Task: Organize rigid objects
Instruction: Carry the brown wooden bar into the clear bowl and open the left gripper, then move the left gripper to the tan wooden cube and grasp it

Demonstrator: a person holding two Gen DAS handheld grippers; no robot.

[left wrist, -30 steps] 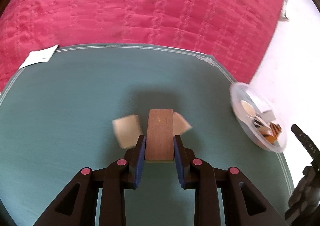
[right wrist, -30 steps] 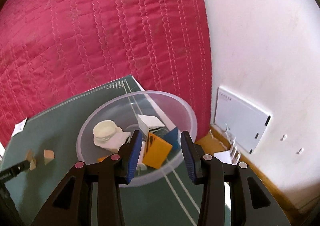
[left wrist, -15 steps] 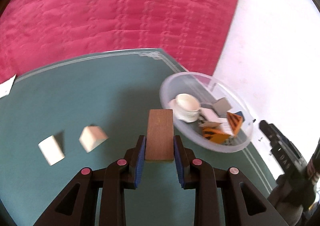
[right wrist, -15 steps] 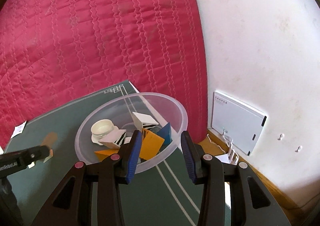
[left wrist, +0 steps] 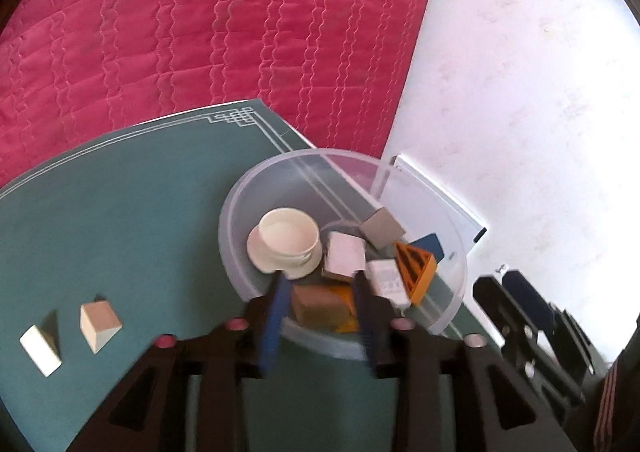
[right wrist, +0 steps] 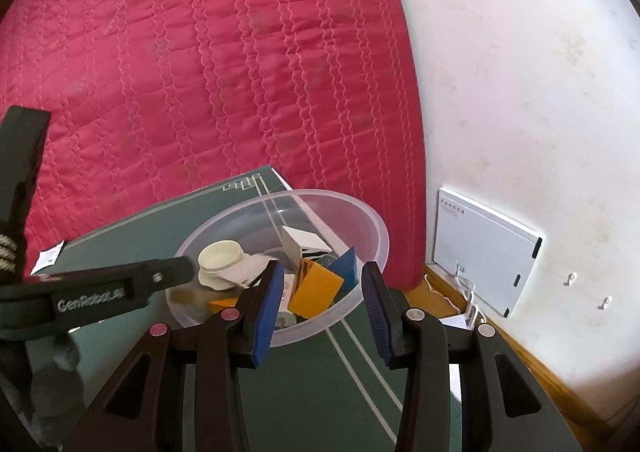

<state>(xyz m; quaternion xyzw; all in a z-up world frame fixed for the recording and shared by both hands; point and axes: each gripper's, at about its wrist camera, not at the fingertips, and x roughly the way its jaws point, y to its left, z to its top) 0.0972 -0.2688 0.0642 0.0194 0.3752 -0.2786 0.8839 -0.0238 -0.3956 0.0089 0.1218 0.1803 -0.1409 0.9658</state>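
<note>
Left of the clear bowl (left wrist: 240, 219), two small wooden wedges (left wrist: 100, 322) are sitting on the green mat (left wrist: 120, 219). The left gripper (left wrist: 320, 316) is opening over the bowl, the brown block (left wrist: 320, 306) lying loose between its jaws. The right gripper (right wrist: 322, 300) is waiting open and empty at the bowl's near rim.

- Brown wooden block (left wrist: 318, 306): lying tilted inside the clear plastic bowl (left wrist: 240, 219), among a white cup (left wrist: 286, 242) and an orange wedge (left wrist: 418, 272).
- Two pale wedges (left wrist: 98, 322): apart on the green mat (left wrist: 120, 211).
</note>
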